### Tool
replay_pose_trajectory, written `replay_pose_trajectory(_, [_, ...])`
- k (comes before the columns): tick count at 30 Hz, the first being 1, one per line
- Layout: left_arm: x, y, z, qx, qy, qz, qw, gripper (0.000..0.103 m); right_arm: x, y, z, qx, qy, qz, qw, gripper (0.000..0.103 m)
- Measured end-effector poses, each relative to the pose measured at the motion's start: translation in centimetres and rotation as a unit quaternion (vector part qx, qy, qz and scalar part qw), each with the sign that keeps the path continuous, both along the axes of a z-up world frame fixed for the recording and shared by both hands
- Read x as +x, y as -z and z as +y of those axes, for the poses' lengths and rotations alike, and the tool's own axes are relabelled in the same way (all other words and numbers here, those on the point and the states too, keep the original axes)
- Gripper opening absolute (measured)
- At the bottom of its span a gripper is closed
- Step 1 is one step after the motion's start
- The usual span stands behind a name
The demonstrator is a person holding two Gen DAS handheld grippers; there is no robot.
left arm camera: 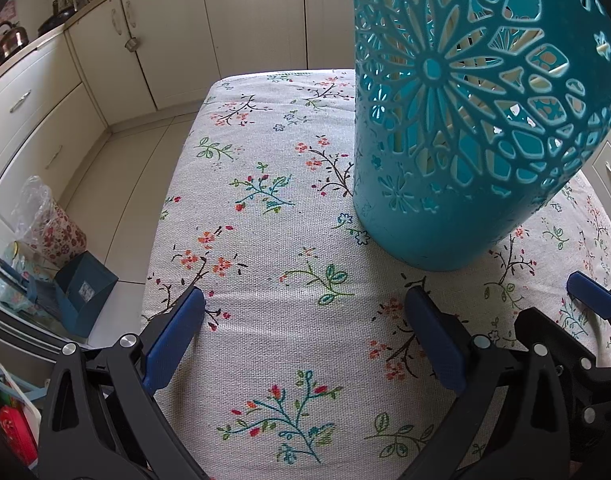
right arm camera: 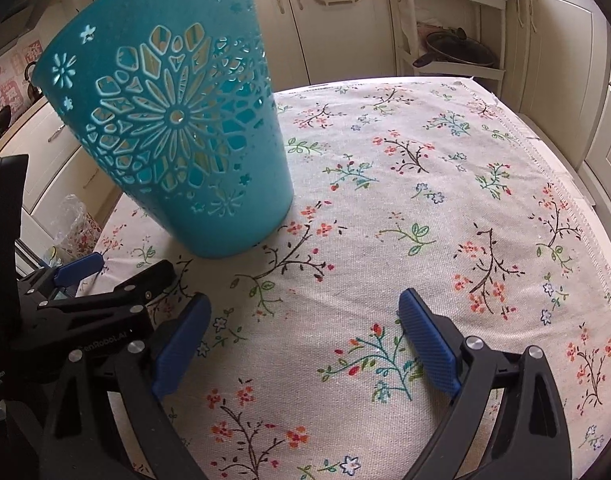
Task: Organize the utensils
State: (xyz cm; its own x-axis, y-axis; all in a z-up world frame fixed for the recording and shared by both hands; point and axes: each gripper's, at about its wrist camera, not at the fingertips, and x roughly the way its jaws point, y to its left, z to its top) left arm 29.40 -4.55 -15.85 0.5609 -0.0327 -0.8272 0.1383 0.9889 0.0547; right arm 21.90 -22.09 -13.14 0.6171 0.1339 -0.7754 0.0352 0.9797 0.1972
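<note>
Both claws were spread wide and held nothing. The left claw (left arm camera: 305,336) hovered low over the tabletop (left arm camera: 265,220); the right claw (right arm camera: 305,336) sat just beside it, w/ its blue pads (right arm camera: 425,344) apart over bare cloth. The teal cutout holder (right arm camera: 173,120) stood upright on the floral cloth, ahead of both claws; pale sticks, prob. chopsticks (left arm camera: 449,28), showed thru its cutouts. No loose utensils were visible on the cloth in either view. Judged: either the sorting was near done or a fresh pick hadn't begun. Next move would need finding any utensil outside these views, then closing on it cleanly w/o knocking the holder.
</note>
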Motion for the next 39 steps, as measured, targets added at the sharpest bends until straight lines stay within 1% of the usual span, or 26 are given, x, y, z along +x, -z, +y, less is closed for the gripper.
replay_pose_trajectory(3, [0.0, 0.0, 0.0, 0.000, 0.000, 0.000, 1.0000, 0.096, -0.2, -0.2, -0.7, 0.011, 0.018, -0.005, 1.000, 0.091])
replay_pose_trajectory(5, [0.0, 0.0, 0.0, 0.000, 0.000, 0.000, 1.0000, 0.096, -0.6, -0.3, -2.0, 0.028, 0.048, -0.006, 0.998, 0.091])
replay_pose_trajectory(6, [0.0, 0.0, 0.0, 0.000, 0.000, 0.000, 1.0000, 0.096, -1.1, -0.6, -3.1, 0.037, 0.074, -0.009, 0.997, 0.091])
replay_pose_trajectory(8, [0.0, 0.0, 0.0, 0.000, 0.000, 0.000, 1.0000, 0.096, -2.0, -1.0, -4.5, 0.034, 0.109, -0.015, 0.993, 0.091])
replay_pose_trajectory(10, [0.0, 0.0, 0.0, 0.000, 0.000, 0.000, 1.0000, 0.096, -2.4, -1.3, -5.6, 0.028, 0.127, -0.013, 0.991, 0.091])
replay_pose_trajectory(12, [0.0, 0.0, 0.0, 0.000, 0.000, 0.000, 1.0000, 0.096, -2.3, -0.6, -6.4, 0.036, 0.130, 0.002, 0.991, 0.091])
replay_pose_trajectory(13, [0.0, 0.0, 0.0, 0.000, 0.000, 0.000, 1.0000, 0.096, -2.6, -0.6, -6.4, 0.034, 0.128, -0.007, 0.991, 0.092])
replay_pose_trajectory(15, [0.0, 0.0, 0.0, 0.000, 0.000, 0.000, 1.0000, 0.096, -2.5, -0.6, -6.2, 0.031, 0.124, -0.005, 0.992, 0.094])
replay_pose_trajectory(18, [0.0, 0.0, 0.0, 0.000, 0.000, 0.000, 1.0000, 0.096, -2.5, -0.4, -5.9, 0.025, 0.124, -0.004, 0.992, 0.095])
replay_pose_trajectory(25, [0.0, 0.0, 0.0, 0.000, 0.000, 0.000, 1.0000, 0.096, -2.2, -0.4, -6.3, 0.039, 0.127, -0.003, 0.991, 0.095])
replay_pose_trajectory(31, [0.0, 0.0, 0.0, 0.000, 0.000, 0.000, 1.0000, 0.096, -2.0, -0.3, -5.8, 0.028, 0.121, 0.001, 0.992, 0.095])
replay_pose_trajectory(36, [0.0, 0.1, 0.1, -0.001, 0.000, 0.000, 1.0000, 0.096, -2.1, -0.4, -5.6, 0.029, 0.116, 0.007, 0.993, 0.095])
replay_pose_trajectory(37, [0.0, 0.1, 0.0, -0.001, -0.001, 0.000, 1.0000, 0.096, -2.2, -0.5, -5.7, 0.035, 0.114, 0.010, 0.993, 0.095])
replay_pose_trajectory(39, [-0.1, 0.1, -0.1, 0.002, 0.003, 0.001, 1.0000, 0.096, -2.7, -1.6, -6.1, 0.057, 0.111, 0.002, 0.992, 0.095])
